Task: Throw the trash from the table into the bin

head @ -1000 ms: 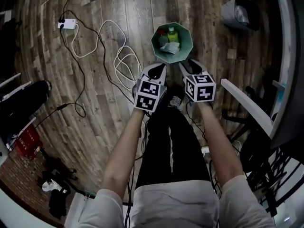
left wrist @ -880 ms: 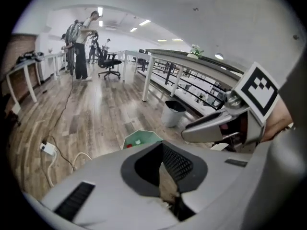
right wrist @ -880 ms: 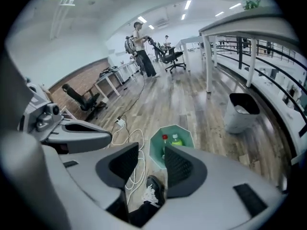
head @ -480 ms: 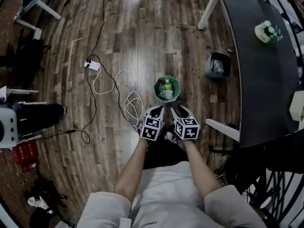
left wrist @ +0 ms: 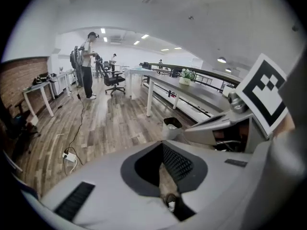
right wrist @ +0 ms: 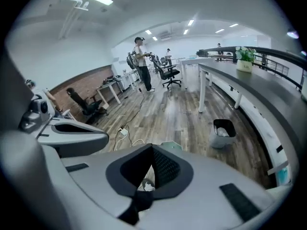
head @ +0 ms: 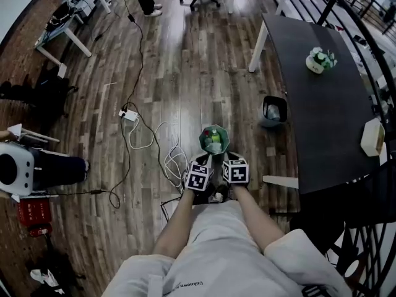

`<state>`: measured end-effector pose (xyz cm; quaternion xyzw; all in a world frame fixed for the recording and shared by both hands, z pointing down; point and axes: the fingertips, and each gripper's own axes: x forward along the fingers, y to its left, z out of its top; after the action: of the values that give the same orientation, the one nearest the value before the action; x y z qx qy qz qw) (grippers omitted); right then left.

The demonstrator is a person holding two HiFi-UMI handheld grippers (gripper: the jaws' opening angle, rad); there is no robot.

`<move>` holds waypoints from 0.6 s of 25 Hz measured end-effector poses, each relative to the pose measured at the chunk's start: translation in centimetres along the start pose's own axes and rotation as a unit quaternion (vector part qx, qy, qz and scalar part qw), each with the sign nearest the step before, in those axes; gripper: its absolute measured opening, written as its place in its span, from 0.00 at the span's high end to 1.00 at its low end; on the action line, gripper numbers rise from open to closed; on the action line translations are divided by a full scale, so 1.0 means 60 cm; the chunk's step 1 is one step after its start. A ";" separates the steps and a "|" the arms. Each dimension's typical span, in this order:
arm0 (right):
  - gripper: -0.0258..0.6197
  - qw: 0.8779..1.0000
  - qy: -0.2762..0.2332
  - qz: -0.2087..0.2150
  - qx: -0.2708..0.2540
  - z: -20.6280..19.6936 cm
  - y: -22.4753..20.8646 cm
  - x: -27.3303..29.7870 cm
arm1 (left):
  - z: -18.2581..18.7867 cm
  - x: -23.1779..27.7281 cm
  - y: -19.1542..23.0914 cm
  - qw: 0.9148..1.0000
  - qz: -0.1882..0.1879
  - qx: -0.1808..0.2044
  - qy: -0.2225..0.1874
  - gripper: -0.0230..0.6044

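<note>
The green bin stands on the wooden floor with a bottle and crumpled trash inside. Both grippers hang just short of it, side by side and well above the floor. My left gripper is shut with nothing in it; its view shows its jaws closed on each other. My right gripper has just been closing and is now shut, with nothing between its jaws. The bin's green rim peeks over them. The dark table lies to the right.
A grey waste bin stands by the table. On the table sit a potted plant and a white box. Cables and a power strip lie on the floor at left. A seated person is at far left.
Both grippers have risen away from the green bin, which now looks much smaller. The head view has lifted, bringing the table and more of the room into sight.
</note>
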<state>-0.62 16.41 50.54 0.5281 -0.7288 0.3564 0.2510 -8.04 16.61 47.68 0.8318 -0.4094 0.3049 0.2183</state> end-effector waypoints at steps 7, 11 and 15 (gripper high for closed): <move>0.95 0.998 0.021 0.052 -0.018 -0.003 0.013 -0.016 | 0.012 0.003 -0.003 1.000 -0.011 -0.001 -0.002 0.92; 0.95 0.998 0.021 0.061 -0.019 -0.012 0.022 -0.017 | 0.006 0.002 -0.012 1.000 -0.013 0.009 0.003 0.92; 0.95 0.998 0.016 0.060 -0.020 -0.016 0.024 -0.023 | 0.004 0.000 -0.023 1.000 -0.022 0.004 -0.002 0.92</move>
<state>-1.58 18.24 49.75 0.4729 -0.7620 0.3641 0.2513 -6.81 17.26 47.36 0.8420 -0.3905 0.2999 0.2205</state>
